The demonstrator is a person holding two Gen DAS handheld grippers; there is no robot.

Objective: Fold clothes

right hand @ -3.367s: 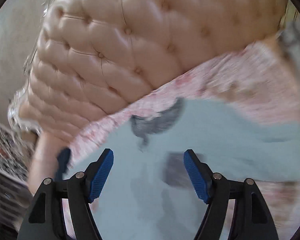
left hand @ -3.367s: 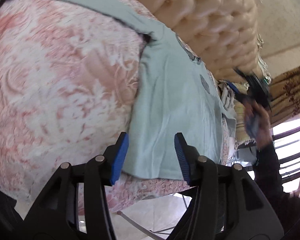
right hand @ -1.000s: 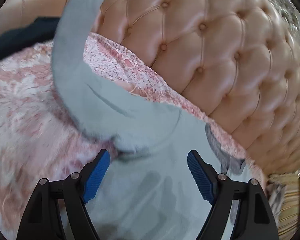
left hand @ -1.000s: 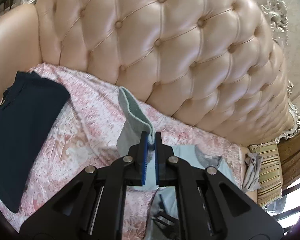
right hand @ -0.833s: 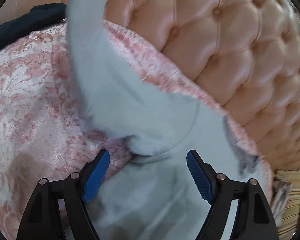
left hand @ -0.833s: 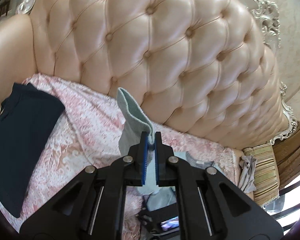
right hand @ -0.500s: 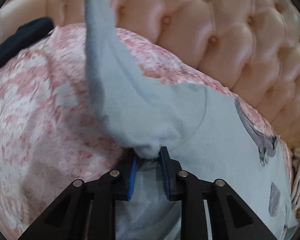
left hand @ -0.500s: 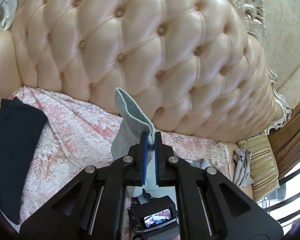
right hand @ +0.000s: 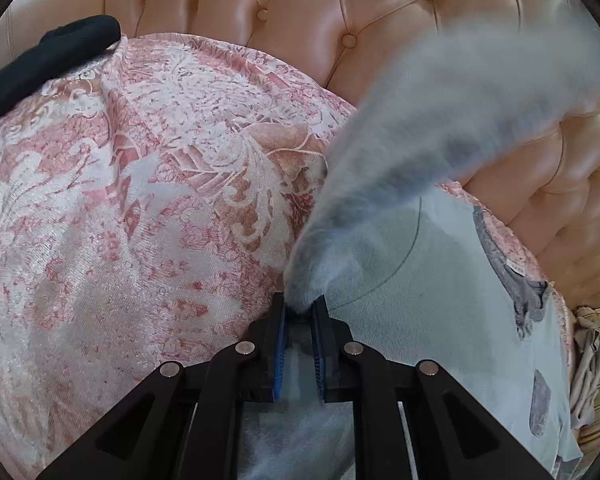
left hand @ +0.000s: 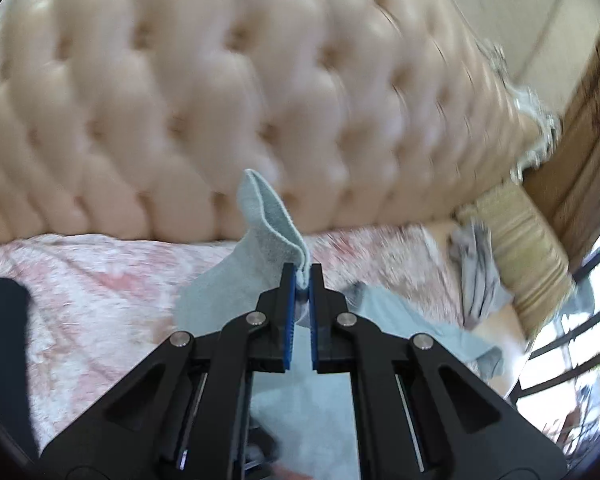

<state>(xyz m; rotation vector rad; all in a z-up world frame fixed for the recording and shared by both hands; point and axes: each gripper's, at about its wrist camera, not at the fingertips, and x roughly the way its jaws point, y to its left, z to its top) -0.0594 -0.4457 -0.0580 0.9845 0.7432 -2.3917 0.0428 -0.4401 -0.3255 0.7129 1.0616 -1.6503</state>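
A pale blue-grey T-shirt (right hand: 440, 288) with grey prints lies on the pink floral sofa cover (right hand: 140, 200). My left gripper (left hand: 301, 276) is shut on the end of its sleeve (left hand: 268, 220) and holds it raised above the seat. My right gripper (right hand: 300, 308) is shut on the shirt near the sleeve's base, low on the cover. The lifted sleeve (right hand: 460, 112) stretches blurred up to the right in the right wrist view.
A tufted beige leather sofa back (left hand: 220, 100) stands behind. A dark navy garment (right hand: 40, 64) lies at the left end of the seat. A grey garment (left hand: 476, 276) and a striped cushion (left hand: 528, 256) sit at the right end. A window is at the far right.
My left gripper has carried the sleeve to the right across the shirt. My right gripper, open a second ago, has shut on the shirt by the sleeve's base.
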